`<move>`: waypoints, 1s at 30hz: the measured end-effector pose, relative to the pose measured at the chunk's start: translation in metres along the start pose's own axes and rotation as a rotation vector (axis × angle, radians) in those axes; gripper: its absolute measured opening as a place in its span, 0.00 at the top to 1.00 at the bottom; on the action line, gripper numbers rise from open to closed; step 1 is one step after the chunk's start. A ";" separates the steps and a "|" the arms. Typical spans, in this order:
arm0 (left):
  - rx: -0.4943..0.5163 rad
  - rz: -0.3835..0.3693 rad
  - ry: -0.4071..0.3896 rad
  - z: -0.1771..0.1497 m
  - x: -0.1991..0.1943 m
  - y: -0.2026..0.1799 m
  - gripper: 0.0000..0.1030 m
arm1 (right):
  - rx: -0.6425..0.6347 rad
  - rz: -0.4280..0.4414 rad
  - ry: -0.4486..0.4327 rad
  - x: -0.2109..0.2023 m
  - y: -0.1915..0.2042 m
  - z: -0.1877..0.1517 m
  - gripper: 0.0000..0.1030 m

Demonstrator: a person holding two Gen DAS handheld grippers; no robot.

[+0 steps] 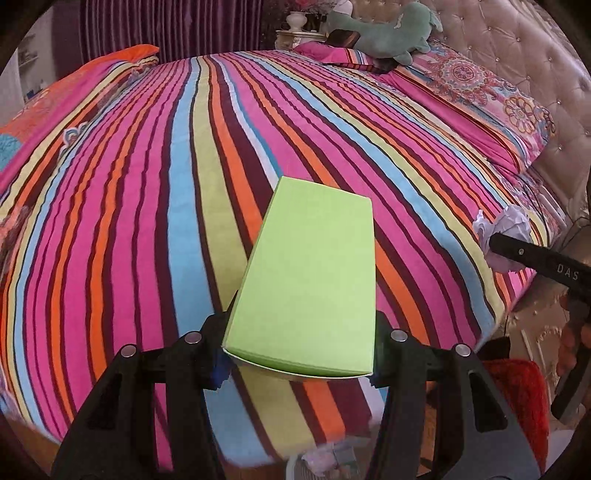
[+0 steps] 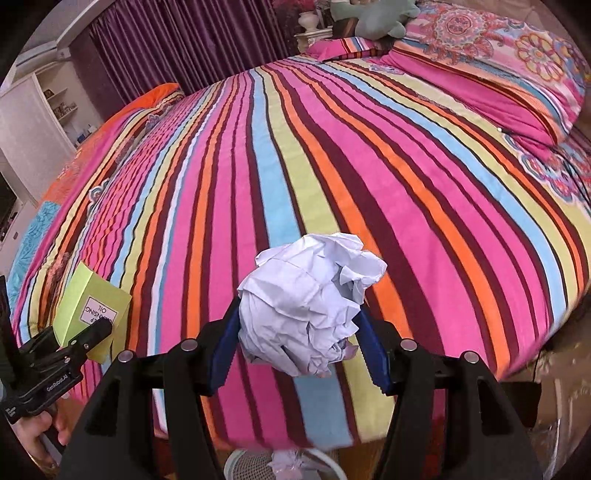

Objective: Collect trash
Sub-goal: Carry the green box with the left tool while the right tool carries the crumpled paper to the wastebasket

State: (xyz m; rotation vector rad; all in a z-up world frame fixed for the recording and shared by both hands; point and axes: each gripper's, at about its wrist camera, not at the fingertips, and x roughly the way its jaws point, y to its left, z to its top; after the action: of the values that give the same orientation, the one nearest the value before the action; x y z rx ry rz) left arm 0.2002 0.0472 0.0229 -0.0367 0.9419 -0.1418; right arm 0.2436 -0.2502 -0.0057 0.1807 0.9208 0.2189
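Note:
My left gripper [image 1: 301,354] is shut on a lime-green carton box [image 1: 310,273], held above the near edge of the striped bed [image 1: 147,184]. The box also shows in the right wrist view [image 2: 88,310], with a pink label, in the left gripper [image 2: 85,338]. My right gripper [image 2: 299,339] is shut on a crumpled white paper ball [image 2: 310,302], held above the bed's near edge. In the left wrist view the paper ball [image 1: 506,229] sits at the tip of the right gripper [image 1: 496,242] at the right.
A white bin [image 2: 251,465] with crumpled paper inside sits on the floor below both grippers, also in the left wrist view [image 1: 321,463]. Patterned pillows [image 1: 480,96] and a green plush toy [image 1: 388,33] lie at the headboard. A red cushion [image 1: 517,398] is at right.

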 end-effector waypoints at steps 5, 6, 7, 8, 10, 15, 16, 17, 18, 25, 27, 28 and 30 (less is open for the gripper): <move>0.010 -0.005 -0.003 -0.036 -0.027 -0.008 0.49 | 0.002 0.036 0.004 -0.020 0.006 -0.038 0.45; 0.006 -0.010 0.000 -0.046 -0.033 -0.010 0.49 | 0.000 0.041 0.007 -0.024 0.007 -0.048 0.45; 0.001 -0.015 0.006 -0.055 -0.037 -0.011 0.49 | -0.002 0.047 0.015 -0.028 0.009 -0.058 0.45; -0.001 -0.020 0.013 -0.065 -0.040 -0.012 0.49 | -0.004 0.051 0.019 -0.029 0.010 -0.062 0.45; -0.003 -0.024 0.028 -0.083 -0.045 -0.015 0.49 | -0.012 0.057 0.034 -0.034 0.015 -0.078 0.45; -0.012 -0.057 0.065 -0.126 -0.056 -0.027 0.49 | -0.011 0.068 0.112 -0.033 0.023 -0.119 0.45; -0.012 -0.065 0.075 -0.133 -0.057 -0.029 0.49 | -0.009 0.065 0.141 -0.031 0.024 -0.127 0.45; -0.014 -0.074 0.092 -0.141 -0.058 -0.032 0.49 | -0.006 0.063 0.155 -0.031 0.026 -0.132 0.45; -0.016 -0.079 0.106 -0.147 -0.057 -0.034 0.49 | 0.009 0.068 0.188 -0.028 0.026 -0.140 0.45; -0.109 -0.159 0.332 -0.194 -0.019 -0.041 0.49 | 0.067 0.055 0.429 0.007 0.026 -0.182 0.45; -0.110 -0.156 0.404 -0.206 -0.002 -0.046 0.49 | 0.089 0.051 0.500 0.021 0.024 -0.192 0.45; -0.103 -0.148 0.430 -0.210 0.005 -0.049 0.49 | 0.098 0.049 0.524 0.026 0.022 -0.195 0.45; -0.089 -0.134 0.502 -0.218 0.023 -0.055 0.49 | 0.124 0.035 0.580 0.040 0.018 -0.200 0.45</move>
State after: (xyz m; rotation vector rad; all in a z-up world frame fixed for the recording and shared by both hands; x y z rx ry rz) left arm 0.0311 -0.0042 -0.1186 -0.1513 1.4475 -0.2392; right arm 0.1044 -0.2099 -0.1499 0.2545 1.5098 0.2522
